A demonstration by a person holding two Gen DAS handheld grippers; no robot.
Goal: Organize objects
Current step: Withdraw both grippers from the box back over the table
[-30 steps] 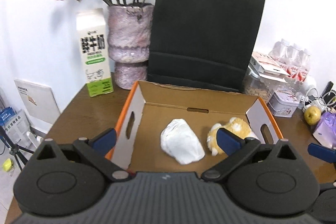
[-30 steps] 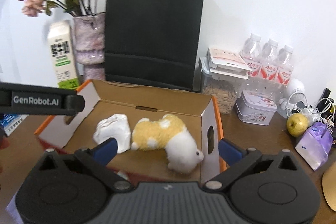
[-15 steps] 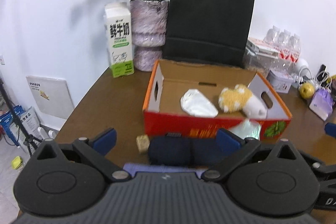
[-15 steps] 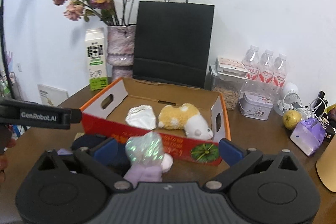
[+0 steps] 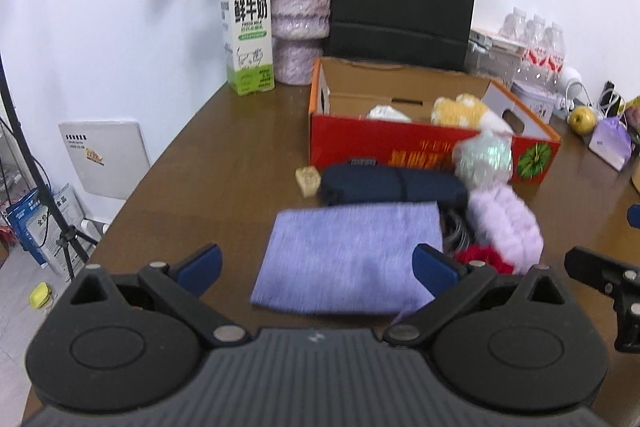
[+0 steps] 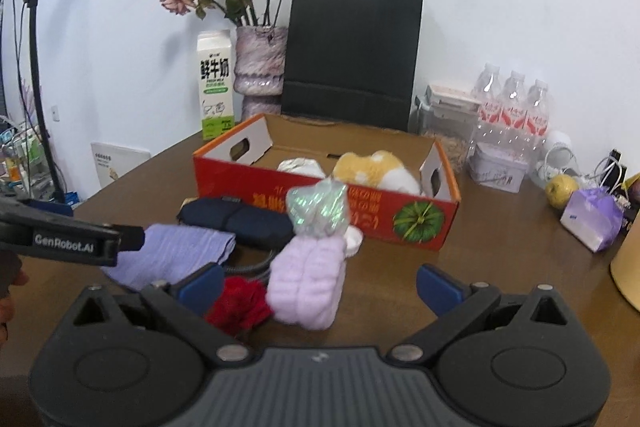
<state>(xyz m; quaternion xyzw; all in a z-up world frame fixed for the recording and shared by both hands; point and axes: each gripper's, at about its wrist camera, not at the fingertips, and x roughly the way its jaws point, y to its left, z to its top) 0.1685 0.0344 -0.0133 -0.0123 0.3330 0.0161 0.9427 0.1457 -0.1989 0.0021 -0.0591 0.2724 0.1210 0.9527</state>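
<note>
Both tools hover over the near edge of the tabletop (image 5: 224, 147) with nothing between their fingers: the left hand-held gripper (image 5: 316, 265) has its jaws spread wide apart above the lilac folded cloth (image 5: 352, 259), and the right hand-held gripper (image 6: 320, 285) is equally spread, with the pale purple fuzzy bundle (image 6: 308, 283) lying between its fingertips and a red fluffy item (image 6: 238, 305) just beside the left one. The red cardboard box (image 6: 360, 205) stands farther back, already holding a white crumpled item (image 6: 300, 167) and a yellow-and-white plush toy (image 6: 372, 169). Still loose in front of it are a dark navy pouch (image 5: 392, 183), a small tan block (image 5: 308, 179) to its left, and an iridescent wrapped item (image 6: 318, 213) that sits against the box's front wall above the fuzzy bundle. The step in hand looks like choosing and approaching the next loose thing to go into the box. For the right tool, the fuzzy bundle is the natural target: lower, centre the fingers on its sides, and close firmly enough to hold soft material without catching the red item or the dark cable beside it. The left tool would need to pinch an edge of the flat cloth, which may sag when lifted.
</note>
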